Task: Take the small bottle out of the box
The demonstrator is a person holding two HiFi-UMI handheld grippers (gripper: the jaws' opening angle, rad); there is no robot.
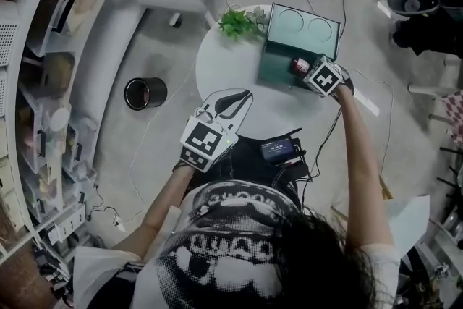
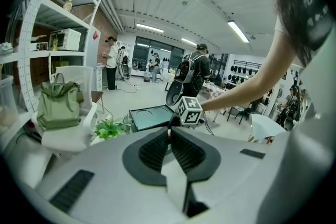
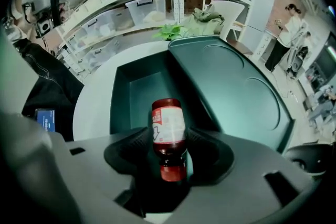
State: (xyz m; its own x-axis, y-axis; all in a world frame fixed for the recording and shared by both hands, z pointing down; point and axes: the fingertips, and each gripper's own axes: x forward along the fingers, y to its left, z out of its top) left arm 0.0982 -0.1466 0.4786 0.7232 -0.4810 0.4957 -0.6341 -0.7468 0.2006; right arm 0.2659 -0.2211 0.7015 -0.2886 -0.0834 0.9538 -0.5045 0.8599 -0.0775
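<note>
A small dark bottle point(image 3: 168, 123) with a red cap and a red-and-white label lies in the open green box point(image 3: 134, 94), cap toward the right gripper view's camera. My right gripper point(image 3: 169, 138) points steeply down into the box, and its pads stand on either side of the bottle without visibly pressing on it. In the head view the bottle point(image 1: 299, 66) shows in the box point(image 1: 277, 67) just left of the right gripper point(image 1: 312, 73). The left gripper point(image 1: 241, 93) hovers over the white table's near side with its jaws shut and nothing in them point(image 2: 169, 132).
The box lid point(image 1: 302, 27) lies open at the far side of the round white table point(image 1: 224, 65), beside a small green plant point(image 1: 237, 22). A black bucket point(image 1: 145, 92) stands on the floor at left. A phone-like device point(image 1: 278, 148) sits at the table's near edge. Shelves line the left.
</note>
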